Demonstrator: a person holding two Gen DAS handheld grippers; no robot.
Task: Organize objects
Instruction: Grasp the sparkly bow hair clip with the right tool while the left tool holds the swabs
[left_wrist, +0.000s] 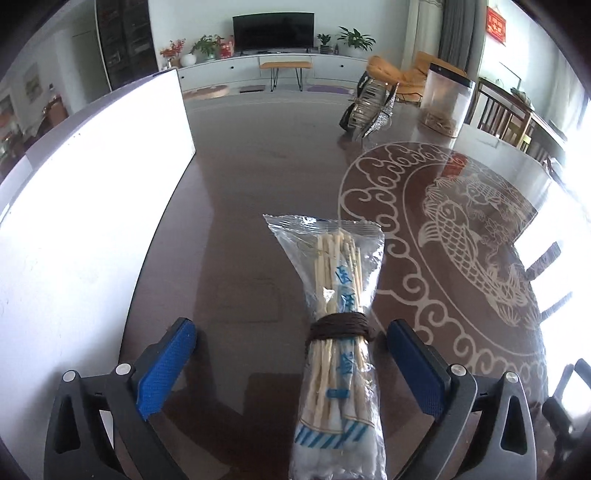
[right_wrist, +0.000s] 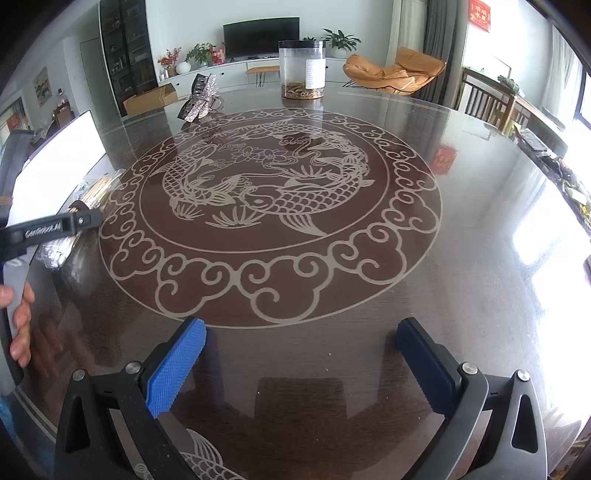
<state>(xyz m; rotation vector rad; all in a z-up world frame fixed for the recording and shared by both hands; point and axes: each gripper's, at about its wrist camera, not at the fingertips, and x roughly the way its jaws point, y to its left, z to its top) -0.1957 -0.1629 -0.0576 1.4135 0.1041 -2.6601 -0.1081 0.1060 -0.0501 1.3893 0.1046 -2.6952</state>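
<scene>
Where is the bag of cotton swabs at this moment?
In the left wrist view the bag of cotton swabs lies on the dark table, between the open left gripper pads, untouched, beside the fish pattern's border.

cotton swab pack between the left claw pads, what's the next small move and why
Probably draw the left claw back off the cotton swab pack: its pads stand wide apart, clear of the pack lying flat on the table, so it looks released.
</scene>
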